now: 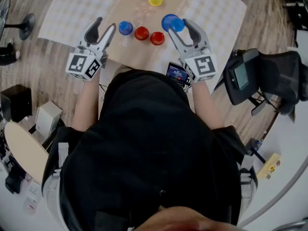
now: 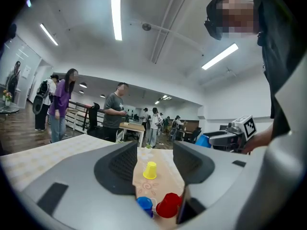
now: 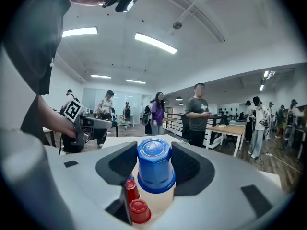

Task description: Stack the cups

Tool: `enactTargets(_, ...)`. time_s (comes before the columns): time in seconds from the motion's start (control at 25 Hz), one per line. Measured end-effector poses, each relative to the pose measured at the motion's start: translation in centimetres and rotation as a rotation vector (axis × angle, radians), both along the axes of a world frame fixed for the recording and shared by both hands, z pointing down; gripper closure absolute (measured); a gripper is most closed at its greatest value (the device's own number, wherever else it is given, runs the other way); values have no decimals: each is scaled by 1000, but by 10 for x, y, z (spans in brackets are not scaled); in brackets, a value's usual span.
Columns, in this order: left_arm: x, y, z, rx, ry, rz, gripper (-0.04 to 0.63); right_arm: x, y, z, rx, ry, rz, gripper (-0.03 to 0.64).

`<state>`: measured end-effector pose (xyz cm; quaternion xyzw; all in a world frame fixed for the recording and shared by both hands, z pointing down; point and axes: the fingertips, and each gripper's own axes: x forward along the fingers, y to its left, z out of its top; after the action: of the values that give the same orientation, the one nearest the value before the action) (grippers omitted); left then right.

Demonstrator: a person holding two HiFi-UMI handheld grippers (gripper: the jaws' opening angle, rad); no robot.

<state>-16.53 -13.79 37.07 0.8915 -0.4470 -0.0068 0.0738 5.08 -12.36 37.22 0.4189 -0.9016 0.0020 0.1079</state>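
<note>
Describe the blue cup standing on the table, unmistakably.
On the brown runner, find the near row of three cups. The blue cup is leftmost, beside two red cups; the other blue cup is gripped in the right tool.

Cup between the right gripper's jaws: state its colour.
The cup is blue, clearest in the right gripper view.

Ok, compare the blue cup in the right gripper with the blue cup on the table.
The held blue cup is clamped between the right gripper's jaws; the table blue cup is gripped by nothing. The held blue cup is up off the table; the table blue cup stands on it beside a red cup. Both are blue and upside down.
</note>
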Motion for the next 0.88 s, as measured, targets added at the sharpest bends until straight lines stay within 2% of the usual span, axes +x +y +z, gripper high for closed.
enactTargets(0.28,-4,11,1,-4,7,-16,367,-29,10,33,-72,-3,-104,383)
enactTargets(0.64,-21,18,15,-37,34,-60,367,-54,4,93,-231,62,-163,385)
enactTargets(0.88,-24,20,20,-55,43,-68,368,-61,3,117,-267,102,-184,384)
